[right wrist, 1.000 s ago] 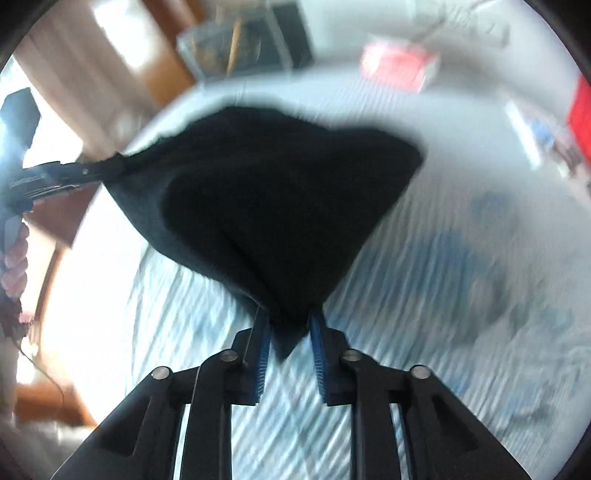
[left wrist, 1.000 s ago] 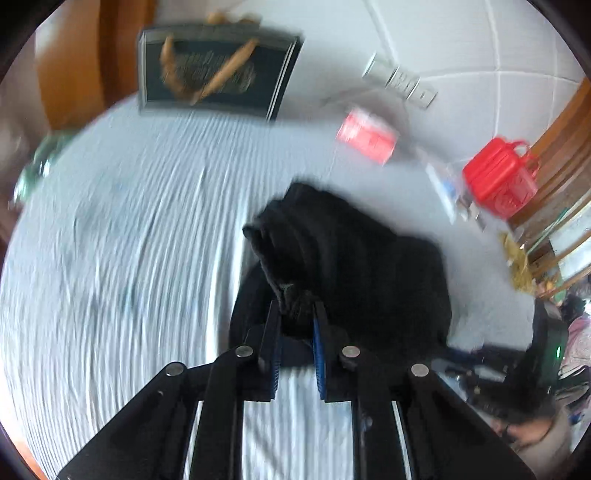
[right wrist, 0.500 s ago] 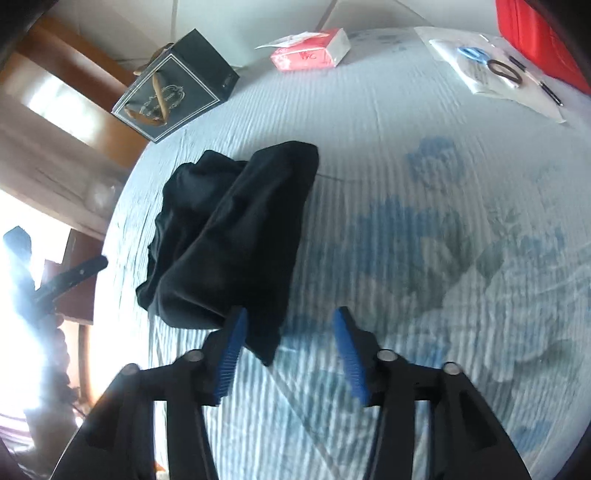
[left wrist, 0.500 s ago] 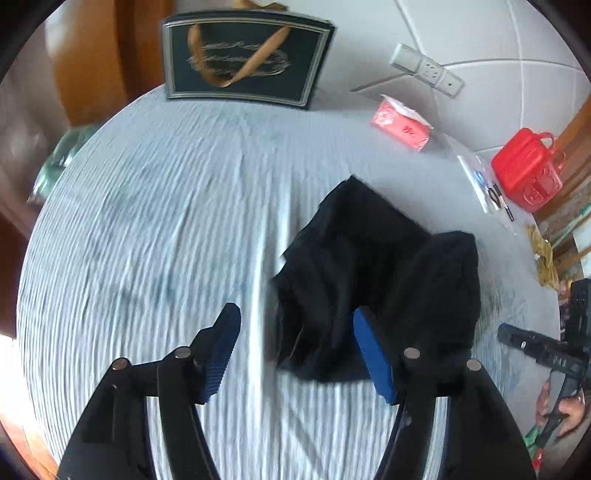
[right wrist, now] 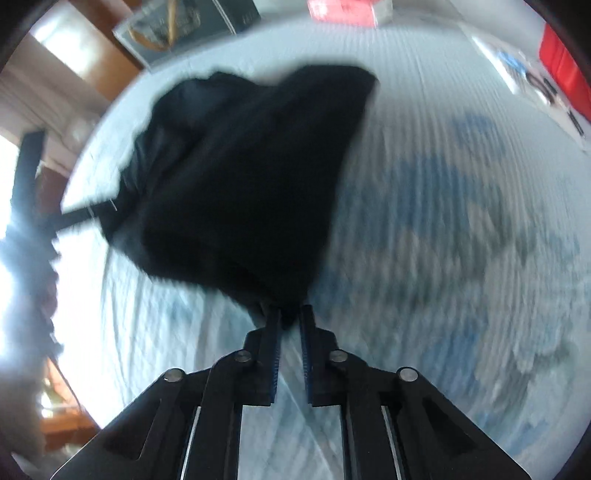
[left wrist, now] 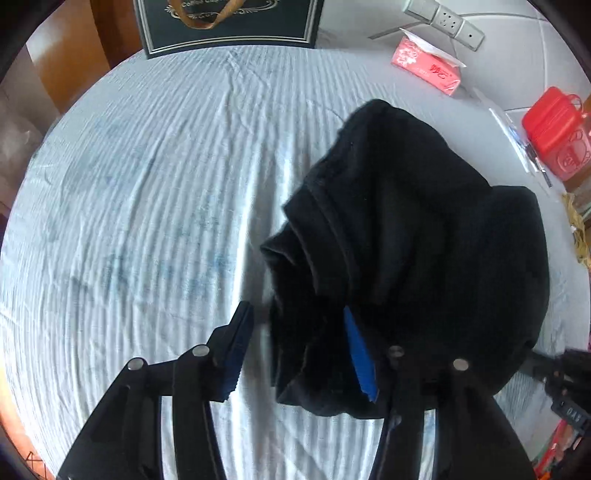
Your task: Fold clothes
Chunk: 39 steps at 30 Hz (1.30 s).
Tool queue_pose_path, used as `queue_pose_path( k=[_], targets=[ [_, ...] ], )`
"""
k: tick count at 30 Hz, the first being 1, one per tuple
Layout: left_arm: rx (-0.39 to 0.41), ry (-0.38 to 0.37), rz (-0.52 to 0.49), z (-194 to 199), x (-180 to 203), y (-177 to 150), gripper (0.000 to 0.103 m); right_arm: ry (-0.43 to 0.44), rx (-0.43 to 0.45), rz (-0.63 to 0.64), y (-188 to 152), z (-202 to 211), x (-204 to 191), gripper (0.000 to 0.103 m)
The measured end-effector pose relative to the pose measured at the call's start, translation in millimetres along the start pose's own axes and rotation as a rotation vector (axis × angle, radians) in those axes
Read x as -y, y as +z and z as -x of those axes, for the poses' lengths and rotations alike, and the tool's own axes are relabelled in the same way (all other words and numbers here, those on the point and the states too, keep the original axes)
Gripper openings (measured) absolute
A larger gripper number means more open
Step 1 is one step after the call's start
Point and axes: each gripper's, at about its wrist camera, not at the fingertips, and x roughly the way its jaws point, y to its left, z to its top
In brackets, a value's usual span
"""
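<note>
A black garment (left wrist: 413, 236) lies bunched on the pale striped bedsheet (left wrist: 147, 184). My left gripper (left wrist: 299, 339) is open, its blue-padded fingers on either side of the garment's near left edge, the cloth lying between them. In the blurred right wrist view the garment (right wrist: 251, 177) spreads ahead. My right gripper (right wrist: 290, 317) is shut on its near corner, which bunches between the fingertips.
A dark gift bag (left wrist: 229, 26) stands at the far edge. A red tissue pack (left wrist: 428, 70), a white power strip (left wrist: 443, 22), a red container (left wrist: 554, 136) and a clear bag of small items (left wrist: 517, 144) lie at the far right.
My right gripper has closed on the garment's near corner after being open half a second ago. My left gripper stays open and has moved in around the garment's edge.
</note>
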Motion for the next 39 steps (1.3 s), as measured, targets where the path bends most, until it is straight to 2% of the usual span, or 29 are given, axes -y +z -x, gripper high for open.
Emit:
queue_pose_path(
  k=[2,3,5,7,8,9,12,14,15,16,17,18,19,21,23,24,27,28,30,32,34,37,39],
  targets=[
    [0.018,-0.026,-0.014,12.0,-1.7,6.8,0.051,-0.015,-0.052,-0.007,-9.8,2.8,10.6,0.007],
    [0.026,-0.040,-0.021,18.0,-2.5,10.2,0.051,-0.005,-0.044,-0.032,-11.4,10.2,18.7,0.009],
    [0.048,-0.071,-0.037,29.8,-2.6,19.1,0.056,0.049,0.024,-0.102,-2.1,28.3,34.8,0.024],
    [0.087,-0.109,-0.065,37.4,6.3,39.4,0.068,0.102,0.106,-0.177,14.2,43.9,50.5,0.071],
    [0.100,-0.118,-0.079,36.6,11.4,50.4,0.075,0.130,0.154,-0.218,25.7,49.3,58.3,0.076],
    [0.103,-0.119,-0.091,33.0,16.1,61.3,0.077,0.159,0.193,-0.256,41.4,52.7,65.9,0.077],
    [0.062,-0.111,-0.128,10.1,29.6,86.1,0.077,0.201,0.214,-0.320,76.0,47.0,76.0,0.077],
    [0.027,-0.122,-0.153,-5.0,38.7,96.8,0.077,0.208,0.186,-0.356,100.2,25.2,72.6,0.077],
    [0.018,-0.128,-0.166,-11.0,43.0,101.3,0.070,0.223,0.154,-0.366,109.2,15.3,71.4,0.077],
    [0.021,-0.134,-0.180,-15.0,46.9,104.4,0.062,0.260,0.118,-0.348,116.6,2.5,63.7,0.066],
    [0.023,-0.119,-0.187,-19.9,49.6,108.4,0.045,0.287,0.094,-0.315,120.9,-5.5,58.2,0.044],
    [0.024,-0.075,-0.183,-26.1,50.7,113.4,0.033,0.238,0.091,-0.296,122.9,-8.2,56.2,0.009],
    [0.022,-0.053,-0.166,-31.4,49.8,118.5,0.032,0.193,0.087,-0.281,124.6,-10.9,54.8,0.008],
    [0.011,-0.068,-0.097,-39.5,42.4,128.8,0.031,0.204,0.094,-0.370,121.0,-17.9,68.3,0.008],
    [0.026,-0.079,-0.062,-36.7,40.1,131.9,0.031,0.216,0.118,-0.452,114.1,-20.4,79.0,0.027],
    [0.039,-0.084,-0.052,-33.2,40.0,132.0,0.031,0.204,0.140,-0.476,106.0,-14.4,81.0,0.042],
    [0.053,-0.113,-0.038,-12.1,36.4,122.0,0.033,0.191,0.199,-0.475,81.3,8.6,83.8,0.050],
    [0.060,-0.122,-0.039,-1.3,34.3,114.6,0.035,0.194,0.217,-0.452,71.2,17.7,80.9,0.050],
    [0.080,-0.128,-0.048,19.9,28.4,95.9,0.055,0.212,0.230,-0.407,52.0,30.3,73.7,0.050],
    [0.097,-0.125,-0.058,36.0,21.6,74.3,0.063,0.240,0.220,-0.363,33.4,38.0,65.4,0.050],
    [0.094,-0.131,-0.055,43.9,15.4,51.6,0.063,0.221,0.194,-0.318,11.7,41.7,57.7,0.044],
    [0.063,-0.124,-0.023,41.8,3.9,23.3,0.063,0.142,0.166,-0.202,-14.1,41.8,33.9,0.035],
    [0.030,-0.122,0.004,31.8,-0.8,12.2,0.063,0.105,0.159,-0.135,-20.1,35.3,17.7,0.035]
  ],
)
